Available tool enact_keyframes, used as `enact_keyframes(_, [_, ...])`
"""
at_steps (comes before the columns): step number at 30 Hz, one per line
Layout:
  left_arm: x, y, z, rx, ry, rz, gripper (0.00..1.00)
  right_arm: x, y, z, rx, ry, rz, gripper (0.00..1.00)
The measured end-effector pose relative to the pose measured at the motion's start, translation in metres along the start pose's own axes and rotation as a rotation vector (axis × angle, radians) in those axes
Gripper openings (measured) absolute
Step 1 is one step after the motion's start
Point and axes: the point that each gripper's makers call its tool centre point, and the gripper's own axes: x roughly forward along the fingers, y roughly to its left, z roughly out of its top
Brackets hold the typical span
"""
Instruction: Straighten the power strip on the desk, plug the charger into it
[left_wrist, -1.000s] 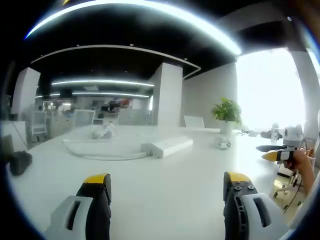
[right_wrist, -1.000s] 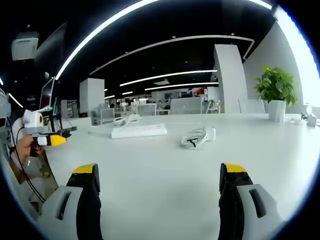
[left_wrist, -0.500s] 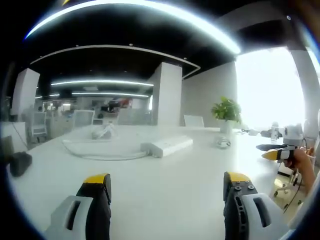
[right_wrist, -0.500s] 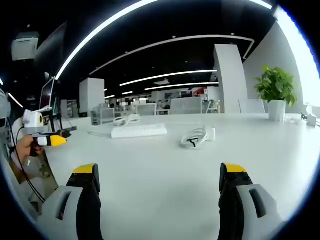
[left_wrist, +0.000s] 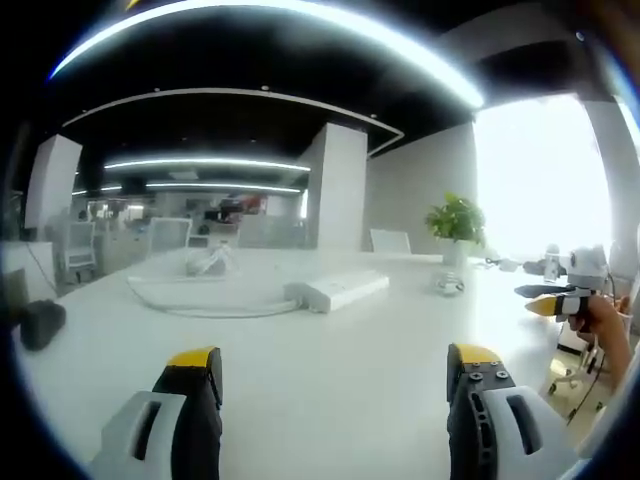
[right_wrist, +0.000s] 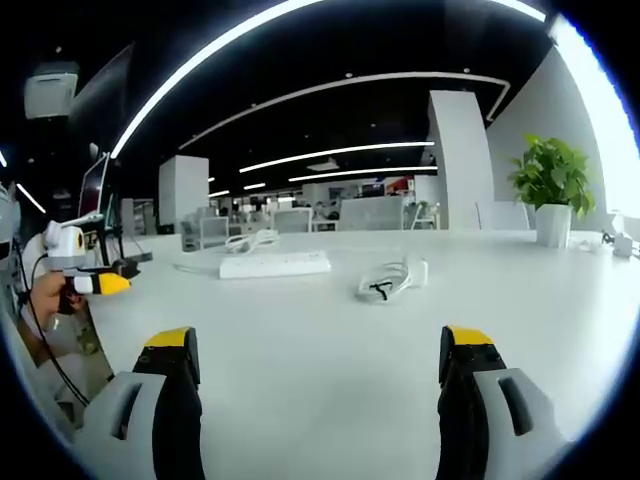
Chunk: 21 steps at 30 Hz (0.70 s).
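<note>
A white power strip lies slantwise on the white desk, its white cable looping off to the left. In the right gripper view the power strip lies far ahead, and a white charger with its bundled cable rests to its right. The charger looks small at the far right of the strip in the left gripper view. My left gripper is open low over the desk, well short of the strip. My right gripper is open too, nothing between its jaws. Each gripper also appears at the other view's edge, held by a hand.
A potted green plant stands at the far right of the desk. A dark object sits at the left edge. A coiled white cable lies behind the strip. Office furniture and chairs stand beyond the desk.
Both views have shifted very slightly; the power strip and charger lie where they were, and both grippers stay open.
</note>
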Motion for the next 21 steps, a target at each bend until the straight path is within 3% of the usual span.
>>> enact_keyframes(21, [-0.0008,0.0007,0.0030,0.036,0.013,-0.001,0.96,0.0011,0.0010,-0.0014,-0.002,0.003,0.008,1.00])
